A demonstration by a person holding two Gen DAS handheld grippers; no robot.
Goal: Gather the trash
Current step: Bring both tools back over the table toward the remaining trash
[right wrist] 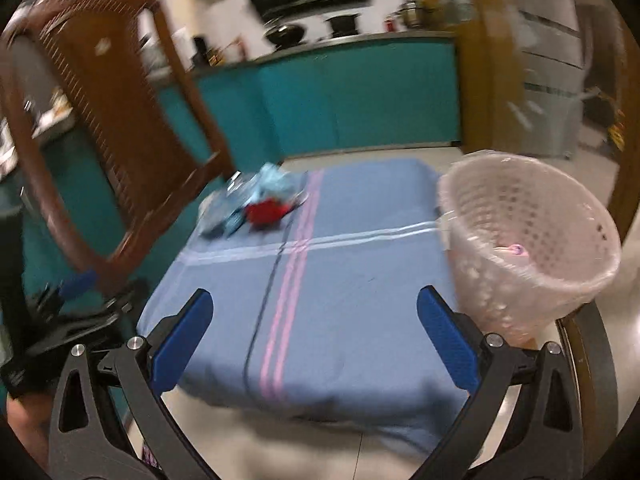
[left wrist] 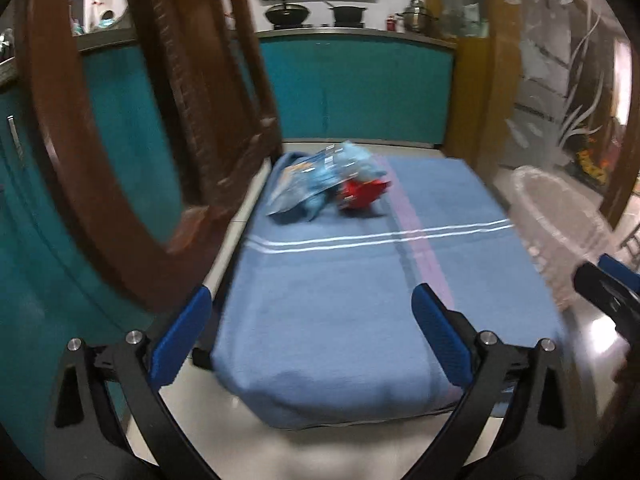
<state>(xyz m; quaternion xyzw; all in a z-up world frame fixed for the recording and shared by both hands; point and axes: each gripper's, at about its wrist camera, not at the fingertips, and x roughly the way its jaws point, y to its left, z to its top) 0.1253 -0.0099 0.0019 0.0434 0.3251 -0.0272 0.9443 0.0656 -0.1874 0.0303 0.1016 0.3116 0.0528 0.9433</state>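
Trash pile (left wrist: 326, 180) far ahead, left tool (left wrist: 312, 316) spread.

— How is the left gripper (left wrist: 311, 307) set?
— Its blue-padded fingers (left wrist: 182, 336) are spread wide, nothing between them, pointing forward and slightly down.
— And the right gripper (right wrist: 314, 310)?
— The same: fingers (right wrist: 447, 336) wide apart, empty. Each gripper shows blurred at the edge of the other's view, so they seem side by side.
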